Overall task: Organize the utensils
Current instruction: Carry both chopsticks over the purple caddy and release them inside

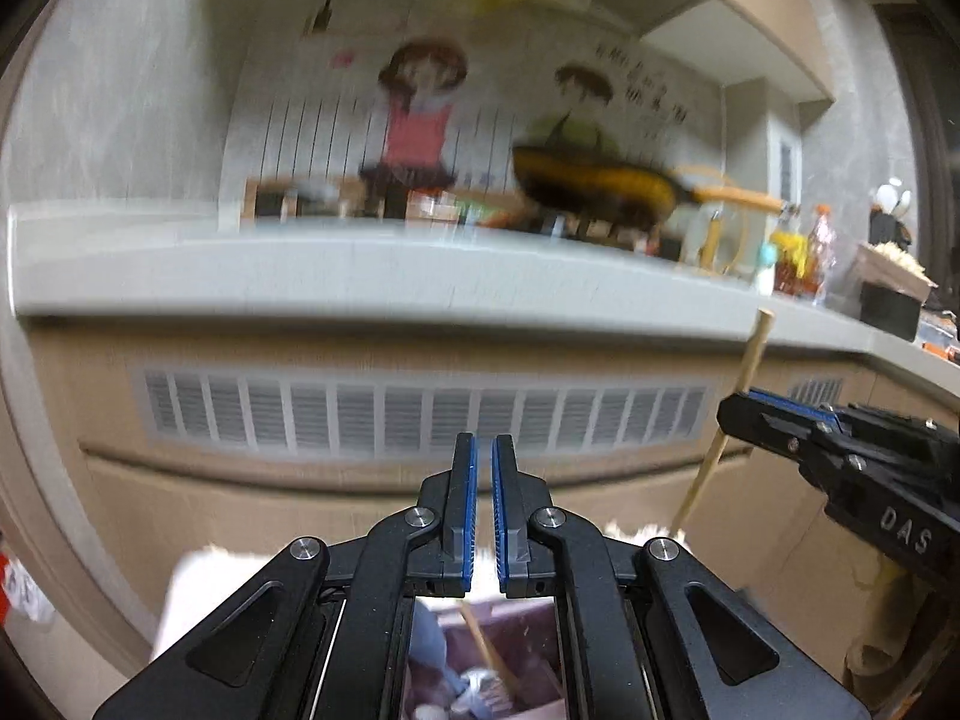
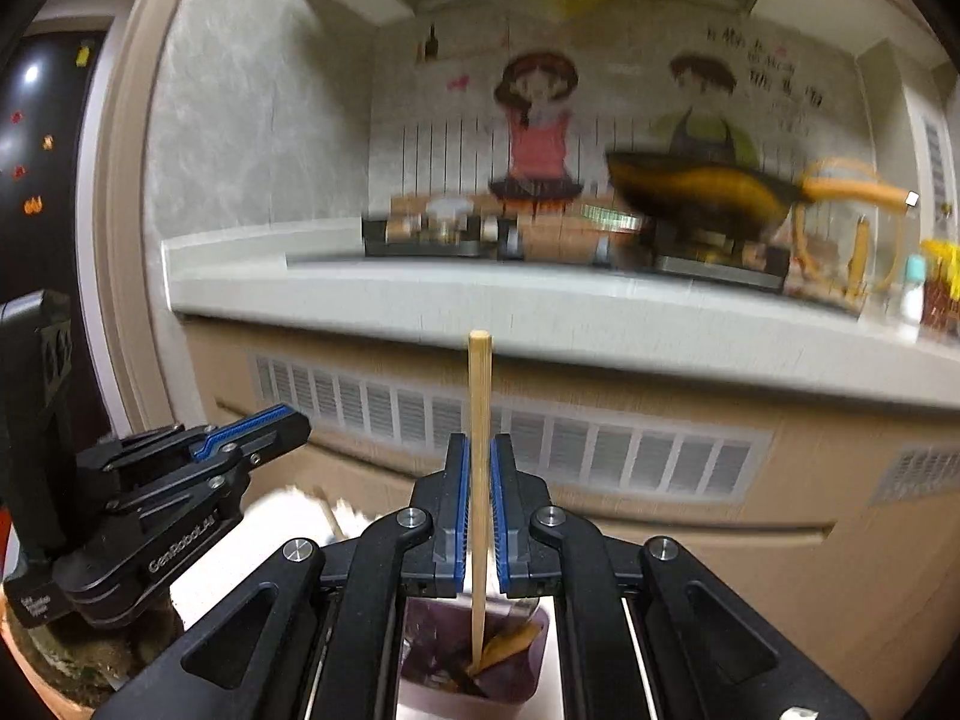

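Note:
My right gripper (image 2: 479, 444) is shut on a thin wooden chopstick (image 2: 479, 384), which stands upright between the blue pads. Its top end rises above the fingertips. Its lower end reaches down into a purple container (image 2: 534, 666) that holds other utensils. In the left wrist view the same chopstick (image 1: 753, 354) slants through the right gripper (image 1: 733, 414) at the right edge. My left gripper (image 1: 485, 444) is shut with nothing between its pads. It also shows at the left of the right wrist view (image 2: 300, 423). Beneath it, the container (image 1: 528, 660) shows a fork and a wooden stick.
A grey kitchen counter (image 1: 360, 276) runs across ahead, with a vent grille (image 1: 420, 420) in the cabinet front below it. On the counter are a yellow pan (image 1: 600, 186), bottles (image 1: 804, 258) and a box (image 1: 894, 282). A dark fridge door (image 2: 36, 138) with magnets is at far left.

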`<state>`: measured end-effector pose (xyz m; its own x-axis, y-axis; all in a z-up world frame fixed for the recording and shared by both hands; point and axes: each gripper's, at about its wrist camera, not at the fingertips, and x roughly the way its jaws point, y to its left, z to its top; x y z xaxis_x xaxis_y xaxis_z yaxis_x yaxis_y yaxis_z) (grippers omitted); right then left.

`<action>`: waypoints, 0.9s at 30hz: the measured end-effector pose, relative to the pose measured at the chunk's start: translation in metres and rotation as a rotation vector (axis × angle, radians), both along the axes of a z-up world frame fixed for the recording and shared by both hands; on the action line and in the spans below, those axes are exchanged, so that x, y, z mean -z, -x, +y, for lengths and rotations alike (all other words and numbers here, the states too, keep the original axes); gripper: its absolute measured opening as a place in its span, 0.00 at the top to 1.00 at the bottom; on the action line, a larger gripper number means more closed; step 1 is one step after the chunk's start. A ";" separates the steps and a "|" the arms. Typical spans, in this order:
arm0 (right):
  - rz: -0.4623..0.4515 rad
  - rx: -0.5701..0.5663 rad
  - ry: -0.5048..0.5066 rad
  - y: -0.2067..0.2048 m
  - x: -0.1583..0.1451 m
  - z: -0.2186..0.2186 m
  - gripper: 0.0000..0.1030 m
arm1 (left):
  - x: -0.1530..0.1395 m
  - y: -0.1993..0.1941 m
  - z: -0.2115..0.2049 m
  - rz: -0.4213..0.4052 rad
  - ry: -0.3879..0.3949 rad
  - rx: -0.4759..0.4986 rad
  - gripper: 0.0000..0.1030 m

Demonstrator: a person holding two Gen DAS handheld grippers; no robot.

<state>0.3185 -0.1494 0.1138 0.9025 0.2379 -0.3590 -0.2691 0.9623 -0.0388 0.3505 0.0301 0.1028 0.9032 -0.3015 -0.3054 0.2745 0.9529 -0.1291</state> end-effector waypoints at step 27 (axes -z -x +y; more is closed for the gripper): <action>0.317 0.035 0.084 0.020 0.124 -0.023 0.31 | 0.148 0.021 0.060 0.426 -0.149 0.087 0.73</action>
<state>0.2985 -0.1720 -0.0101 0.7498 0.1660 -0.6405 -0.2472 0.9682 -0.0384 0.3290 0.0900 -0.0454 0.6611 -0.2952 -0.6898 0.3065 0.9454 -0.1109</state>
